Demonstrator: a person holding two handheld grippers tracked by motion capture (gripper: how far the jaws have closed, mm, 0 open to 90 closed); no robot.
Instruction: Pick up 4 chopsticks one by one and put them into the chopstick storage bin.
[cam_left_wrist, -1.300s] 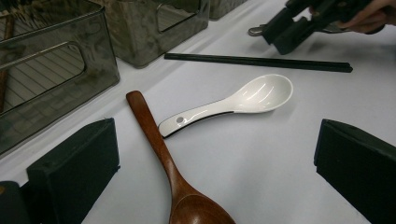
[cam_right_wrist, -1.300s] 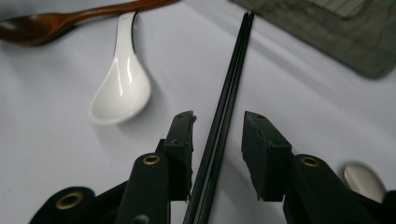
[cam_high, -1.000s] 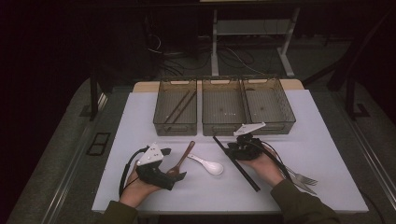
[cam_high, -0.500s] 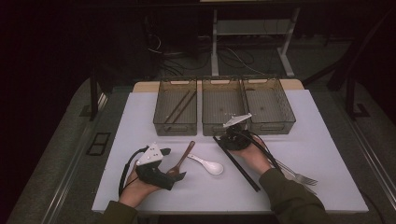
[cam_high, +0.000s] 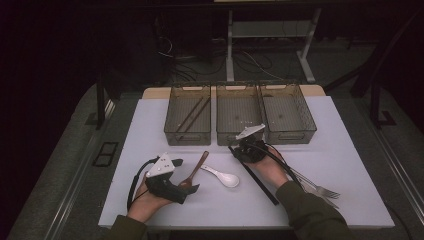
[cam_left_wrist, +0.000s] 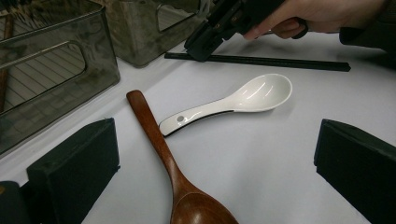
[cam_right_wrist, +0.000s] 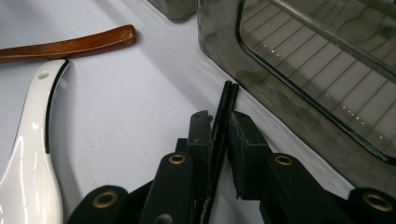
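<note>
Step in hand: right hand-held gripper (cam_right_wrist: 219, 140), lower centre of right gripper view, jaws just been closing, now nipping black chopsticks (cam_right_wrist: 223, 116) lying on desk (cam_high: 350, 165); both sticks caught, probably. Next: lift level, carry to tray (cam_high: 239, 135). Left hand-held gripper (cam_left_wrist: 215, 163) open, idle.

White table (cam_high: 350, 165) bears bins (cam_high: 239, 114), spoons (cam_high: 221, 175), chopsticks (cam_high: 255, 176), forks (cam_high: 320, 190).

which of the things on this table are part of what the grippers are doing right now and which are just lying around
In use:
right gripper, jaws just closing around the black chopsticks
middle bin, right beside them

Lying about:
white spoon
wooden spoon
forks
left bin
right bin
left gripper, open, idle
</note>
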